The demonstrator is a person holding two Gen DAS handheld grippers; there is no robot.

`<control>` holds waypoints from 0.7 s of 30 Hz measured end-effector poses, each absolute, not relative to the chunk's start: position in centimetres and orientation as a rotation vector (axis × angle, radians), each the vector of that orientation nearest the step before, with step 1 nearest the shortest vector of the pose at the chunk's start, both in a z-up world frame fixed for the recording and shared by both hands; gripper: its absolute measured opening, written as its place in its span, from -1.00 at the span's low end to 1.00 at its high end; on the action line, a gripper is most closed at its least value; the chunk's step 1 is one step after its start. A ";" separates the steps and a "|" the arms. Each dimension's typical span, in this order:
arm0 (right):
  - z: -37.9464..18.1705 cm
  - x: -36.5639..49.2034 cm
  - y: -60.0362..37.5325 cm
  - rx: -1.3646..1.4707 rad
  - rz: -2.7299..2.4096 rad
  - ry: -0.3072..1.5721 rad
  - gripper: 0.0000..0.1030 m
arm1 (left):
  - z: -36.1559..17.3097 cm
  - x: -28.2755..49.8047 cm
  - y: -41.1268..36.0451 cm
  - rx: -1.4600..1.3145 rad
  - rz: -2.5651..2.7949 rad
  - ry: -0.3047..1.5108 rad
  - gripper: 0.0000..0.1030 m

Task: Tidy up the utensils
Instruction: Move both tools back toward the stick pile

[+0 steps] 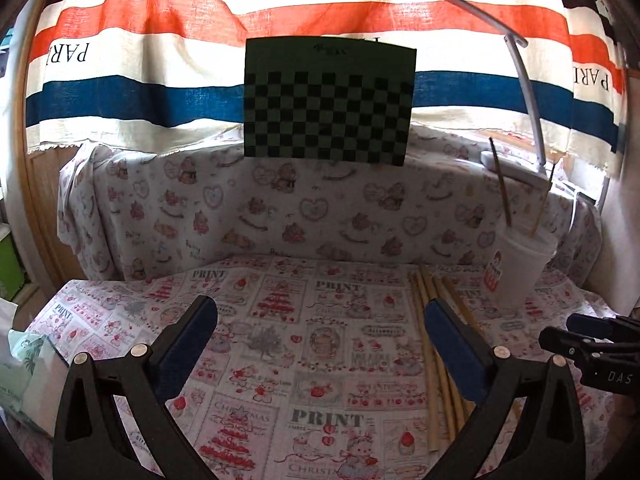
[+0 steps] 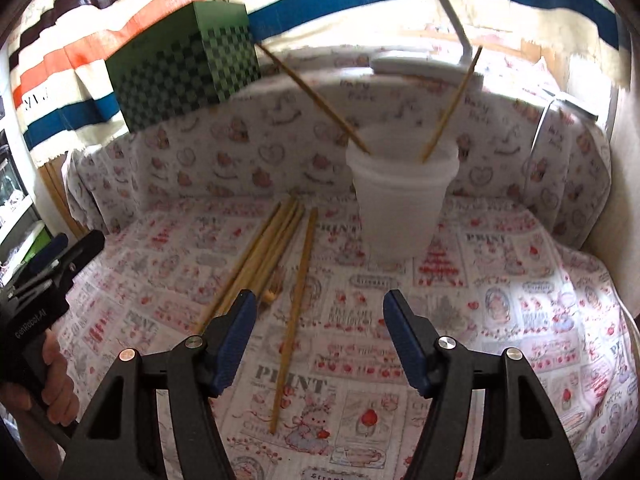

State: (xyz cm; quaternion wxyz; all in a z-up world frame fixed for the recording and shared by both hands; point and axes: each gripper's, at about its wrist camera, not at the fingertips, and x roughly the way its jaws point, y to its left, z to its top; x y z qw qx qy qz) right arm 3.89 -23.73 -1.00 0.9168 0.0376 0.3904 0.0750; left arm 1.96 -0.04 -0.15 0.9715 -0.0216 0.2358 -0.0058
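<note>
While your left tongs (image 1: 320,320) gape wide and empty | right tongs (image 2: 316,312) part-open, gripping nothing | loose chopsticks (image 2: 296,300) lie mid-surface (image 2: 500,320) | white cup (image 2: 400,204) near far edge holds two sticks (image 2: 452,108).

Daylight comes from behind, glowing through the striped curtain (image 1: 160,60) and blowing out its pale bands. The patterned tablecloth (image 1: 320,340) is evenly lit with soft shadows. Both fisheye views bend and darken toward the edges; the right wrist view is smeared, the white cup (image 2: 400,200) soft-edged.
</note>
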 end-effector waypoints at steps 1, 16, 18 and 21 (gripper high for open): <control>-1.3 3.9 -23.7 0.079 0.158 0.813 0.33 | -0.3 2.1 -0.1 -0.041 -0.008 0.482 0.99; -5.1 4.1 -21.6 0.053 0.191 0.975 0.00 | -2.5 3.9 1.1 -0.157 -0.017 0.610 0.99; -5.5 4.1 -21.2 0.038 0.200 0.991 -0.08 | -2.7 4.1 1.0 -0.143 -0.003 0.618 0.99; -5.8 4.0 -20.7 0.013 0.197 0.995 -0.17 | -2.8 4.1 1.1 -0.160 -0.015 0.625 0.99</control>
